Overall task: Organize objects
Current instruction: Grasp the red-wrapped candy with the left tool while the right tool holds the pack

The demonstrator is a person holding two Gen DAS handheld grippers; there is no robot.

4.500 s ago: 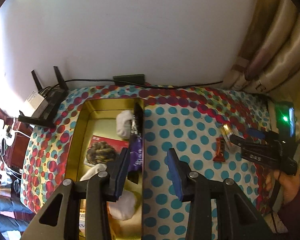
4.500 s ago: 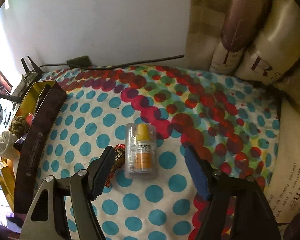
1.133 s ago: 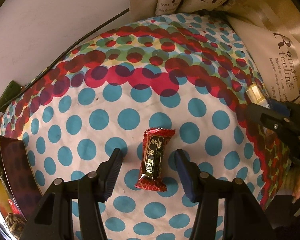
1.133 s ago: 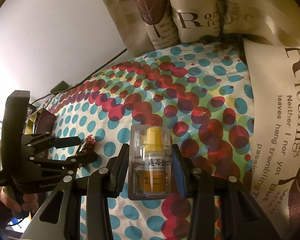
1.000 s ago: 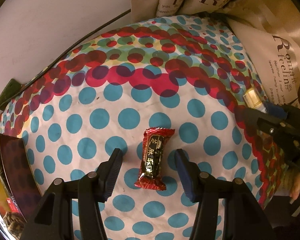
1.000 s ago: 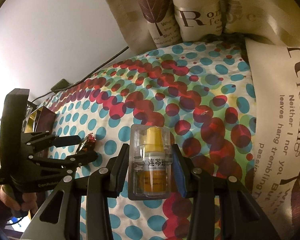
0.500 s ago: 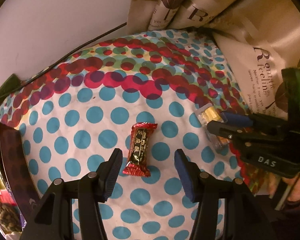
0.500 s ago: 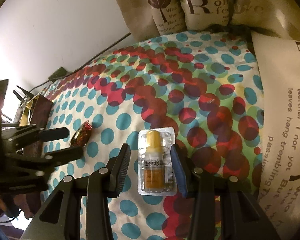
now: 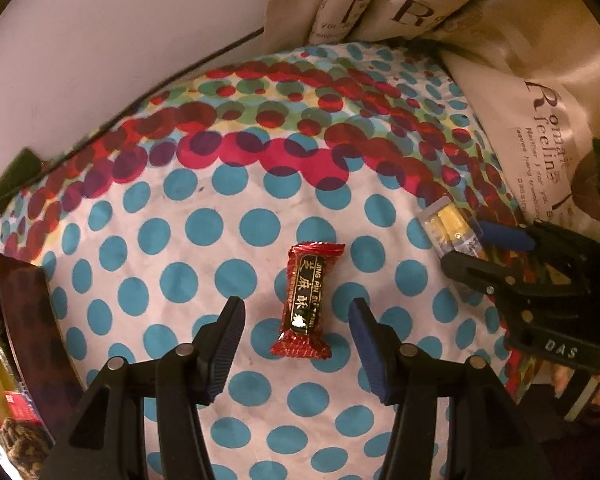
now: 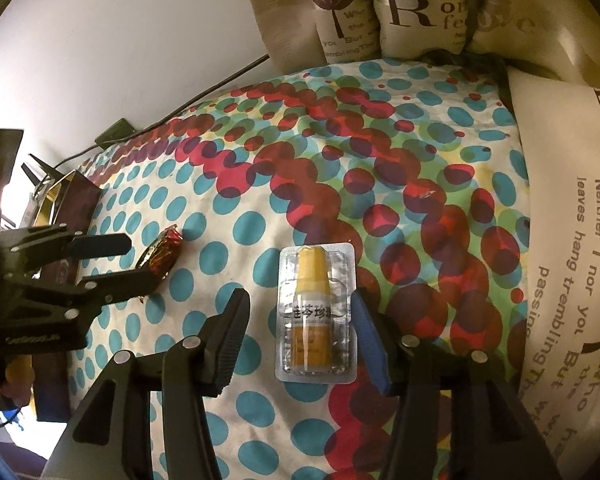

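A red wrapped candy (image 9: 306, 300) lies on the polka-dot bedspread (image 9: 236, 184), between the fingers of my open left gripper (image 9: 296, 344), untouched. It also shows in the right wrist view (image 10: 162, 254). A yellow bottle in a clear blister pack (image 10: 316, 312) lies on the spread between the fingers of my right gripper (image 10: 300, 340), which is open with a gap at the left finger. The pack also shows in the left wrist view (image 9: 450, 228) in front of my right gripper (image 9: 484, 252). My left gripper also shows in the right wrist view (image 10: 112, 260).
A gold tin (image 9: 24, 320) holding snacks sits at the left edge, also seen in the right wrist view (image 10: 72, 200). Printed pillows (image 10: 420, 12) line the back and right side. A black cable and adapter (image 9: 16, 172) run along the white wall.
My right gripper has lowered the blister pack onto the spread and opened, letting it go. My left gripper has moved from the tin to straddle the candy.
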